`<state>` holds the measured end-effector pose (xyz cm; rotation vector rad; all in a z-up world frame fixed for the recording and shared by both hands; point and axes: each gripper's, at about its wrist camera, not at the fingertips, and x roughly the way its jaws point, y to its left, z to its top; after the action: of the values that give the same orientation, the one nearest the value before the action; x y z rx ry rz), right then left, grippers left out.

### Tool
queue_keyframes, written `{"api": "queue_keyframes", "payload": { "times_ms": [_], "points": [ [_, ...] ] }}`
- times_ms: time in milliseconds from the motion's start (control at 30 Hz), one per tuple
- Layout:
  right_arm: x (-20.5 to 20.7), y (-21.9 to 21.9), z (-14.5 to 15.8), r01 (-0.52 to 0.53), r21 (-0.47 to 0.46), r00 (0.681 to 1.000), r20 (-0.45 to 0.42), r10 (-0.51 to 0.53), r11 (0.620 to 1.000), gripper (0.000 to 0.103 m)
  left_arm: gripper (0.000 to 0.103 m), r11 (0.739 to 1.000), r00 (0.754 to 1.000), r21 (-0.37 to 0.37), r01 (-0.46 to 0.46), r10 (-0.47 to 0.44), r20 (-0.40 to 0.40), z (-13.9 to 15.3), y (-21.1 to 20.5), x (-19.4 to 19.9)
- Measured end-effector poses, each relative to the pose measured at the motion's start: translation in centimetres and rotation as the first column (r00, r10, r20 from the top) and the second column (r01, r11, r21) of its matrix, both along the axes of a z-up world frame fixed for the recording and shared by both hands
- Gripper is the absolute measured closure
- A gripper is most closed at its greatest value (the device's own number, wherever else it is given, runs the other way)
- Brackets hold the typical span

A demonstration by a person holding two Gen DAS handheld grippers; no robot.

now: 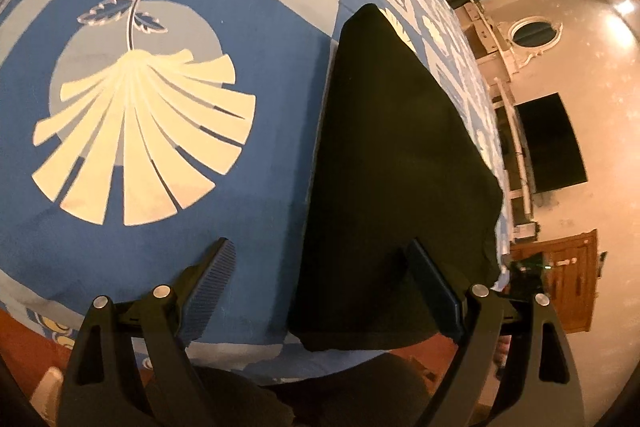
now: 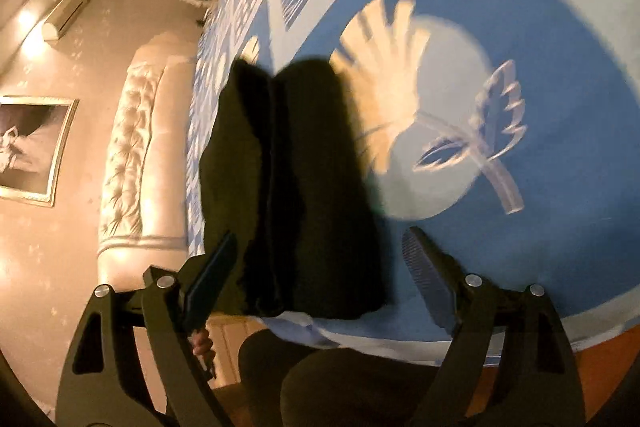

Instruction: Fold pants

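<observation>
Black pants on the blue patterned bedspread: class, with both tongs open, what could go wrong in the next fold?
1. The black pants lie close to the bedspread edge, so a pull toward the person could drag them off.
2. Both the left tongs and the right tongs are open above the cloth; closing low might pinch the bedspread too.

The right wrist view is smeared with blur, so the edges of the black pants [image 2: 296, 187] look fuzzy. In the left wrist view the pants [image 1: 400, 167] cover part of the bed sheet [image 1: 160, 187], and one finger [image 1: 434, 291] hides their near corner. The bed's far end is cut off.
</observation>
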<state>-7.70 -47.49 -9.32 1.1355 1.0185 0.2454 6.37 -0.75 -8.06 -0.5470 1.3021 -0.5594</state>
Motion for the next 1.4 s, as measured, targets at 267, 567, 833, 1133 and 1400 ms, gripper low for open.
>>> {"api": "queue_keyframes", "payload": {
  "times_ms": [267,567,833,1133,1400],
  "points": [
    [0.6,1.3,-0.2,-0.083,0.051,0.996,0.024,0.082,0.995,0.012,0.017,0.975,0.986,-0.218,0.044,-0.078,-0.149,-1.8,-1.1,0.4],
    [1.3,1.6,-0.3,-0.125,0.065,0.992,0.027,0.124,0.990,0.012,0.046,0.975,0.987,-0.208,0.075,-0.102,-0.121,-2.5,-1.5,1.1],
    [1.2,2.1,-0.4,-0.142,-0.015,0.990,-0.002,0.142,0.990,0.051,0.062,0.976,0.989,-0.205,0.079,-0.103,-0.110,-2.2,-1.1,0.6],
    [1.1,2.3,-0.5,-0.139,-0.046,0.990,0.014,0.140,0.989,0.058,0.067,0.981,0.994,-0.180,0.074,-0.087,-0.069,-1.4,-1.6,0.8],
    [2.1,3.8,-0.8,-0.145,-0.037,0.989,0.036,0.147,0.989,0.059,0.069,0.982,0.997,-0.185,0.036,-0.047,-0.058,-1.3,-0.9,0.9]
  ]
}}
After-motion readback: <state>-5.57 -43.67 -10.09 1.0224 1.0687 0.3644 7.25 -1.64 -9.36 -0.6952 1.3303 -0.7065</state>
